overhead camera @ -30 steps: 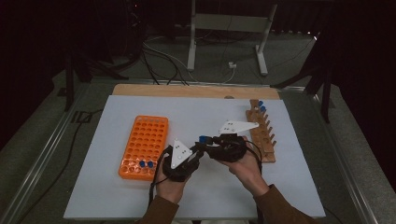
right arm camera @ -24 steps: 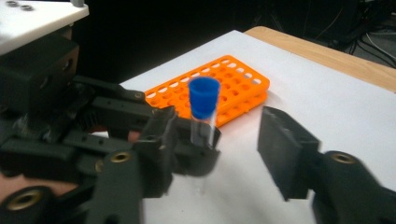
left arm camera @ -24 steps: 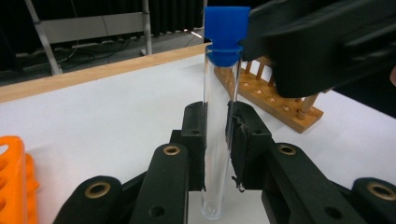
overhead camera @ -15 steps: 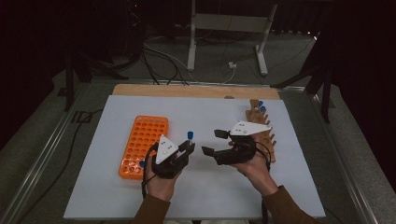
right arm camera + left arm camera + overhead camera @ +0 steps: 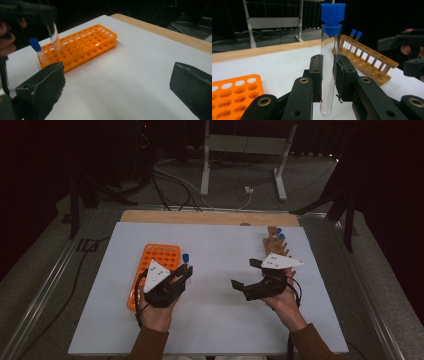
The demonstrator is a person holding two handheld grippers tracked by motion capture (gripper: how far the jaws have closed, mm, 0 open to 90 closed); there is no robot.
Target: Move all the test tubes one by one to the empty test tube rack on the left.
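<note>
My left gripper [image 5: 184, 271] is shut on a clear test tube with a blue cap [image 5: 328, 62], held upright by its middle just right of the orange tube rack [image 5: 156, 262]. In the right gripper view the tube's lower end [image 5: 53, 36] hangs over the orange rack [image 5: 82, 47], near a blue-capped tube [image 5: 37, 51] that stands in it. My right gripper [image 5: 243, 273] is at the table's right of centre; its jaws have just been opening and stand wide apart with nothing between them. Behind it stands a wooden rack [image 5: 277, 244] with blue-capped tubes [image 5: 355, 33].
A white mat [image 5: 220, 320] covers the table, with a wooden strip [image 5: 210, 217] along its far edge. Cables and a metal stand's feet [image 5: 240, 175] lie on the floor beyond. The wooden rack [image 5: 367, 62] stands close to the right gripper's hand.
The two grippers were together at the table's middle. My left gripper has moved left toward the orange rack with the tube. The right gripper has opened and drawn away to the right.
</note>
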